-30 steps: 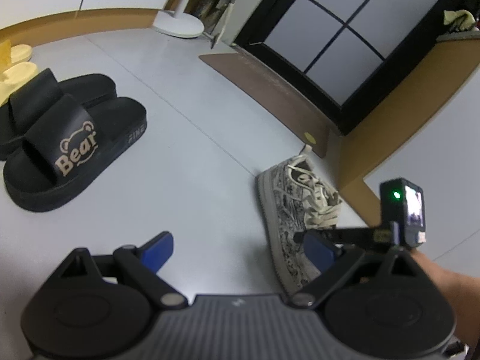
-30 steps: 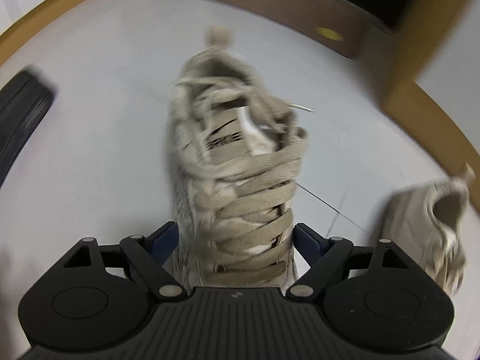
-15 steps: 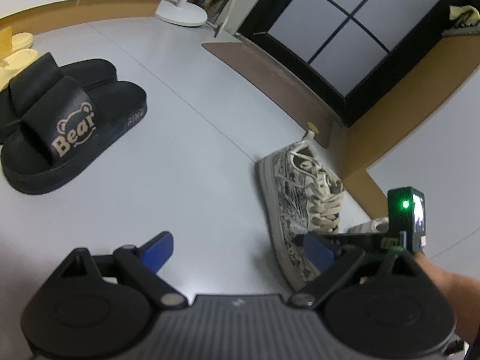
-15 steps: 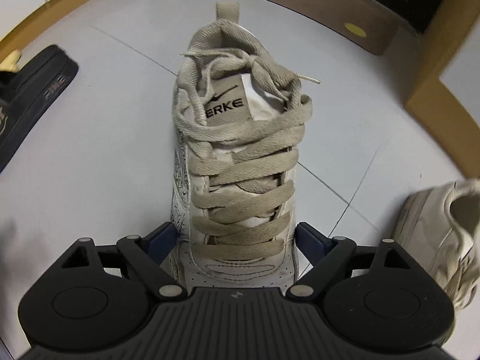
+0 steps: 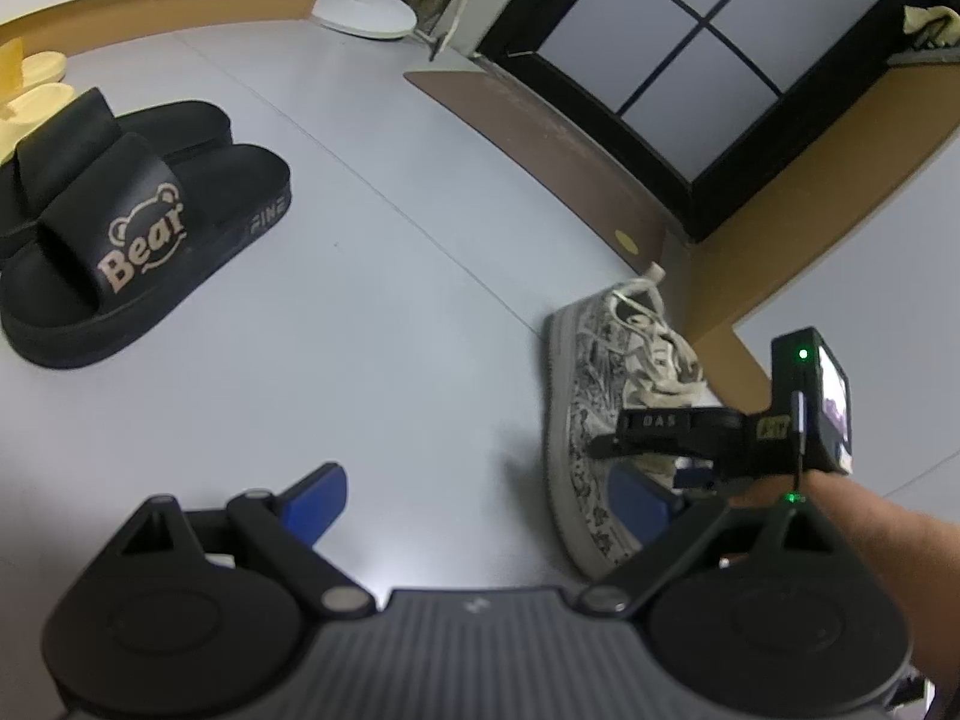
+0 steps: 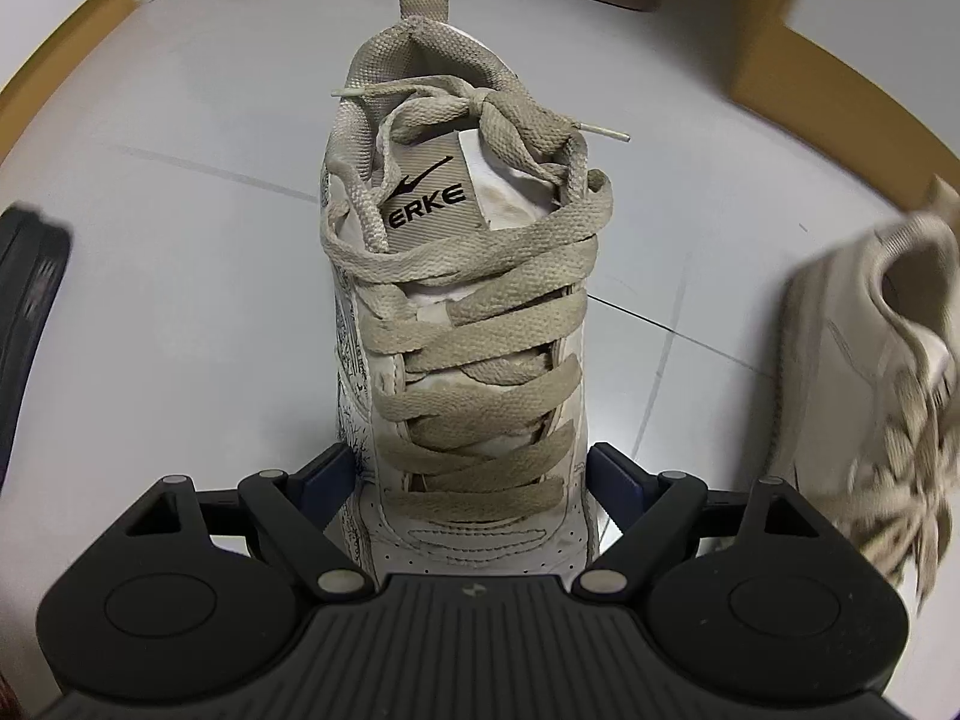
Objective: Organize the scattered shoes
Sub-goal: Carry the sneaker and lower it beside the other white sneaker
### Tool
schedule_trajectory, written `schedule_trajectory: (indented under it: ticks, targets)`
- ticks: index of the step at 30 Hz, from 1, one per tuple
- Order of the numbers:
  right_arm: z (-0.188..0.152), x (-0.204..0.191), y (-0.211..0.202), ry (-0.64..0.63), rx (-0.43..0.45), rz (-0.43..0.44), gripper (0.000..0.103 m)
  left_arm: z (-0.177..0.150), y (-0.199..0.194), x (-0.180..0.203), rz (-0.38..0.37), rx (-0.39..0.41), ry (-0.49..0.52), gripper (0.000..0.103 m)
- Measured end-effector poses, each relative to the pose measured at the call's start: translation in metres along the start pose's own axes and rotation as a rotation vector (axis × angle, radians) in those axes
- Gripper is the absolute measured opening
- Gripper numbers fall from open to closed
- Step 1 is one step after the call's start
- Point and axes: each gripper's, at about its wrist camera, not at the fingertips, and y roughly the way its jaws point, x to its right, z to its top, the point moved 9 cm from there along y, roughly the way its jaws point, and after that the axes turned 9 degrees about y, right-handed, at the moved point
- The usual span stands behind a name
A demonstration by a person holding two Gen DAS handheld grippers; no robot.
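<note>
A white sneaker [image 6: 474, 330] with beige laces and black drawings on its side [image 5: 585, 396] stands upright on the grey floor. My right gripper [image 6: 471, 474] points steeply down over its toe. The two blue-padded fingers [image 6: 327, 474] straddle the toe box, open, close to its sides; I see no firm press. A person's forearm [image 5: 870, 534] carries that gripper in the left wrist view. The matching sneaker [image 6: 870, 390] lies blurred to the right. My left gripper [image 5: 477, 501] hovers open over bare floor, with nothing between its fingers.
A pair of black "Bear" slides [image 5: 138, 240] sits side by side at the left, with pale yellow slippers [image 5: 36, 102] behind them. A brown doormat [image 5: 540, 138] lies before a black-framed door. A white round stand base [image 5: 366, 15] is at the back. An ochre skirting corner [image 5: 714, 306] stands behind the sneaker.
My right gripper has come lower over the laced sneaker and rolled, so the shoe now sits straighter and larger between its fingers. The left gripper has hardly moved.
</note>
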Motion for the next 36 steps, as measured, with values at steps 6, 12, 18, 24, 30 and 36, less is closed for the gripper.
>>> schedule_trajectory:
  ticks: [6,12,18,24,30,36]
  targets:
    - [0.013,0.013,0.005,0.086,0.001,-0.049,0.087,-0.001,0.003,0.002,-0.004,-0.006,0.003,0.095]
    - [0.029,0.029,0.011,0.172,0.002,-0.083,0.087,-0.001,0.004,0.003,-0.007,-0.011,0.008,0.095]
    - [0.042,0.040,0.016,0.278,-0.004,-0.106,0.087,-0.002,0.005,0.003,-0.009,-0.016,0.007,0.095]
    - [0.063,0.051,0.025,0.322,-0.021,-0.117,0.090,-0.003,0.006,0.005,-0.012,-0.017,0.007,0.095]
    - [0.086,0.045,0.027,0.149,-0.069,-0.121,0.090,-0.006,0.006,0.009,-0.021,-0.021,0.005,0.095]
    - [0.110,0.037,0.029,-0.001,-0.078,-0.120,0.090,-0.009,0.004,0.009,-0.025,-0.024,0.007,0.095]
